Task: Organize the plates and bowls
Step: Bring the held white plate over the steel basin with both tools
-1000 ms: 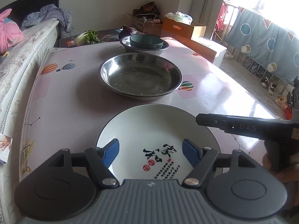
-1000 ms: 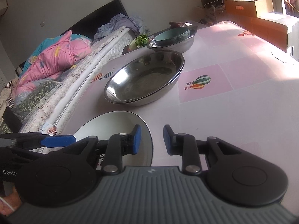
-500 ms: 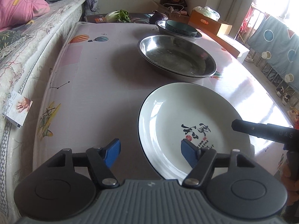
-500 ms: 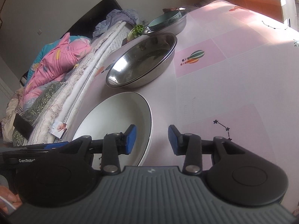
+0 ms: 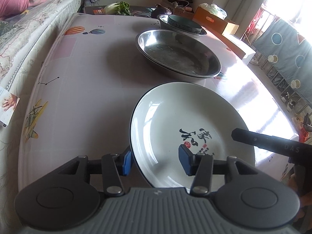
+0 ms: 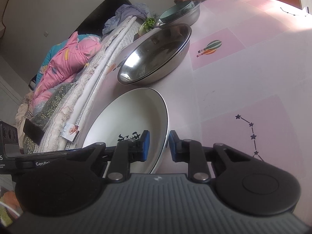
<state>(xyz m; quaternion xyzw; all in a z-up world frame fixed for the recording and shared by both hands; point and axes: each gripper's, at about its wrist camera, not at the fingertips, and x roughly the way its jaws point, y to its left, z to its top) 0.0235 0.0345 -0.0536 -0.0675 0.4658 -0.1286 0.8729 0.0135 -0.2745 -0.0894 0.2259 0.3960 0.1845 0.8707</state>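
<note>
Steel basins [image 5: 179, 58], two nested, sat mid-surface [image 5: 81, 89]; the white plate [image 5: 187, 128] lay at the near edge. I judged it stiff, glazed, slippery and breakable, best taken at its rim. My left tool [image 5: 155, 159] was spread across the plate's left rim; my right tool [image 6: 158, 144] was spread either side of the right rim, neither pinching. Only the right view showed that rim between its pads; only the left showed the whole plate.
</note>
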